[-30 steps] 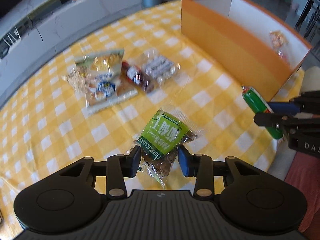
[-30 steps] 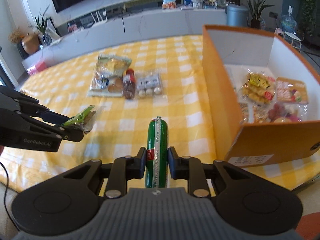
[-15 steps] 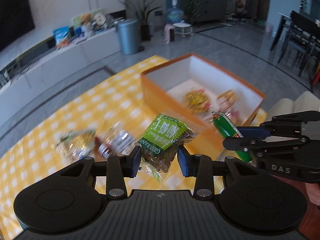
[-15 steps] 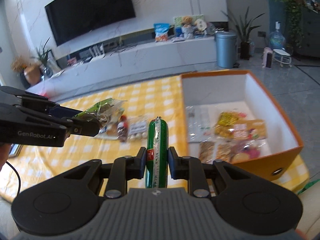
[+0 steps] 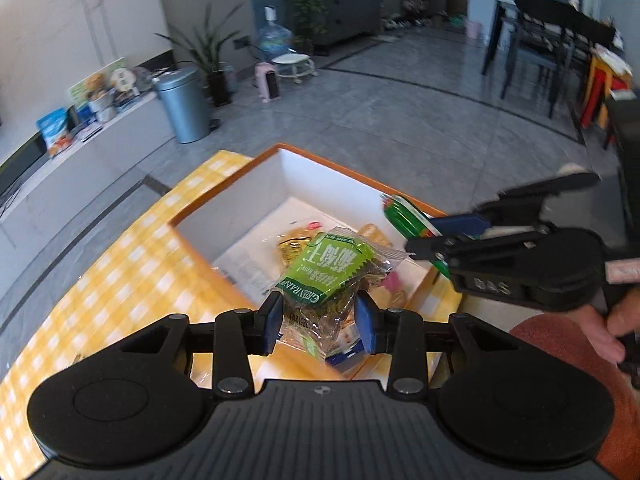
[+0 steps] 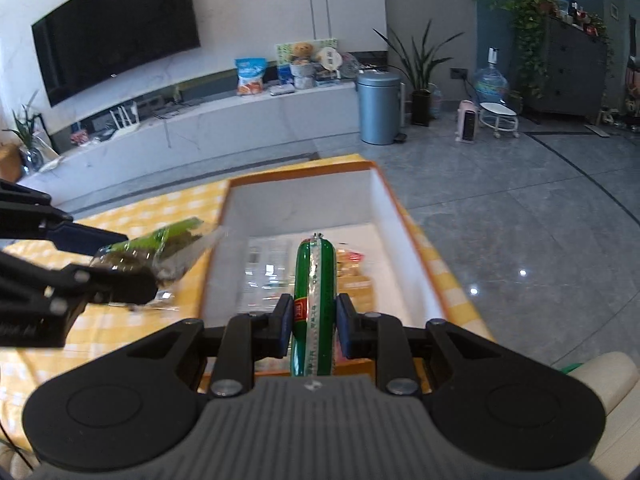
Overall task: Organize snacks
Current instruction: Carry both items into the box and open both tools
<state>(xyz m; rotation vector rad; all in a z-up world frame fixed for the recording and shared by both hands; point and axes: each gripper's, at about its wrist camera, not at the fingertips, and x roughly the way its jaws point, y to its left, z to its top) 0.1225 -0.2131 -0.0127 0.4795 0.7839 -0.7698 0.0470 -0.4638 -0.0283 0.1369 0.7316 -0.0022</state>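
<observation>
Looking first at the biggest things, you have the yellow checked tablecloth (image 6: pixel 132 216) at the lower left of the right wrist frame and the orange box (image 6: pixel 404 216) in the centre, open at the top. On its white floor several snack packets (image 5: pixel 296 246) already lie, so I judge part of the sorting is done. Your left gripper (image 5: pixel 318 322) is clamped on the green raisin bag (image 5: pixel 328 268), which hangs over the near part of the box in the centre of the left wrist frame. Your right gripper (image 6: pixel 312 320) is closed around the green sausage stick (image 6: pixel 314 280), pointing forward above the box floor. Both items are not yet released; you probably need only to lower and let them go. Whether other snacks wait on the table, these frames do not show.
</observation>
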